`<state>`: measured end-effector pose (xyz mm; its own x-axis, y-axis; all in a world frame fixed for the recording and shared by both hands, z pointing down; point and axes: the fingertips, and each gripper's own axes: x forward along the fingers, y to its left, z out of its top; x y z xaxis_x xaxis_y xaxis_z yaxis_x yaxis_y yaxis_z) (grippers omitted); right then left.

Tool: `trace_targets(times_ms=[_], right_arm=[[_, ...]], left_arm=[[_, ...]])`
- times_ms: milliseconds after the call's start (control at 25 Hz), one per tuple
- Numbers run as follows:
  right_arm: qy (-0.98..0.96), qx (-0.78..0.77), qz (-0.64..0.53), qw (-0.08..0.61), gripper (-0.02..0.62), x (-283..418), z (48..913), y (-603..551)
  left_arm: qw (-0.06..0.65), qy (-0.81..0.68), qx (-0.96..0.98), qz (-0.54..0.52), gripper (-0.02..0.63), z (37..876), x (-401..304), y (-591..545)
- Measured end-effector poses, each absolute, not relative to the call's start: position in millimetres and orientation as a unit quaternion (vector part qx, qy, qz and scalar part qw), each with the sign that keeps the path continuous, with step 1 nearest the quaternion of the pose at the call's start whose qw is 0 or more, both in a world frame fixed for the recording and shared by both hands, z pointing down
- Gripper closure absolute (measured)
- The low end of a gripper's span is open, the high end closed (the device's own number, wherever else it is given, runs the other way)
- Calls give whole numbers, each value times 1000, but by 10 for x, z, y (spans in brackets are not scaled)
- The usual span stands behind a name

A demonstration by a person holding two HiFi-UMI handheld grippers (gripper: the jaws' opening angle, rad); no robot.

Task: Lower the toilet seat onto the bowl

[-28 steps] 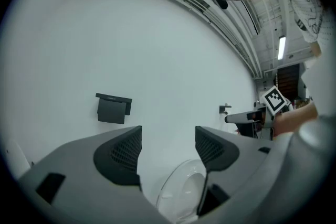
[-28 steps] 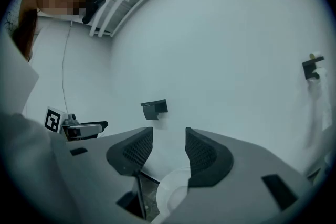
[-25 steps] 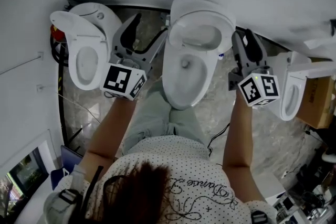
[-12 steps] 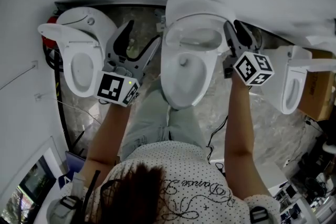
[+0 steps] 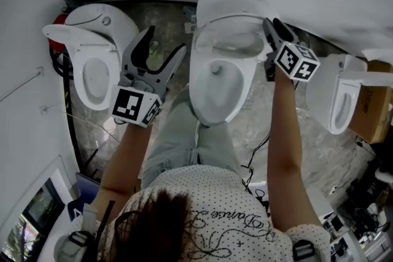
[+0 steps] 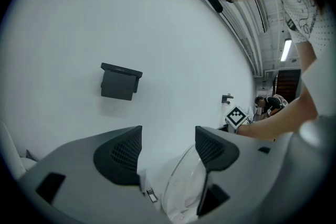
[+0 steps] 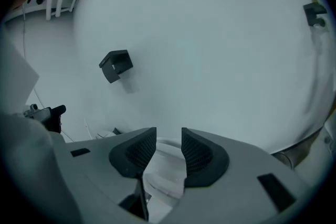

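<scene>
The middle toilet's bowl (image 5: 218,92) stands open, with its white seat (image 5: 202,40) raised against the lid behind it. My right gripper (image 5: 270,26) is at the raised seat's right edge. Its jaws are closing, and the seat's white rim (image 7: 163,170) shows low in the gap between them, while the pads (image 7: 195,153) do not visibly press on it. My left gripper (image 5: 166,38) hangs open left of the bowl, with nothing between its jaws. In the left gripper view the left gripper (image 6: 168,136) points at the wall, and the seat's rim (image 6: 181,186) shows low down.
A second toilet (image 5: 92,70) stands at the left and a third (image 5: 334,98) at the right, next to a cardboard box (image 5: 374,113). Cables (image 5: 255,159) lie on the marble floor. The person's legs (image 5: 184,138) are in front of the bowl. A dark box (image 6: 119,81) hangs on the wall.
My right gripper has moved up and left from beside the bowl to the raised seat's right edge. The left gripper has drifted slightly left and stays open.
</scene>
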<state>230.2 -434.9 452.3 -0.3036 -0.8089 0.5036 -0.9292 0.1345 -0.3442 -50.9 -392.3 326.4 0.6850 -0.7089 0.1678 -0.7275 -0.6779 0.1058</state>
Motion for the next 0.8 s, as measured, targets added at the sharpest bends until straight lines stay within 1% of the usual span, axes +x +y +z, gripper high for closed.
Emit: trace_targets(times_ms=[120, 280, 520, 800], right_arm=[[-744, 580, 315, 108, 425, 2289, 4534, -4396], [-740, 569, 330, 145, 410, 2243, 4636, -4428], [-736, 556, 361, 135, 414, 2208, 4660, -4422], [-739, 546, 369, 138, 413, 2198, 4665, -4369]], left_arm=[[82, -393, 914, 57, 304, 3253, -515, -3892], [83, -397, 912, 56, 304, 3255, -544, -3881], [78, -413, 906, 58, 304, 3248, -633, -3869], [78, -416, 904, 57, 304, 3238, -598, -3808]])
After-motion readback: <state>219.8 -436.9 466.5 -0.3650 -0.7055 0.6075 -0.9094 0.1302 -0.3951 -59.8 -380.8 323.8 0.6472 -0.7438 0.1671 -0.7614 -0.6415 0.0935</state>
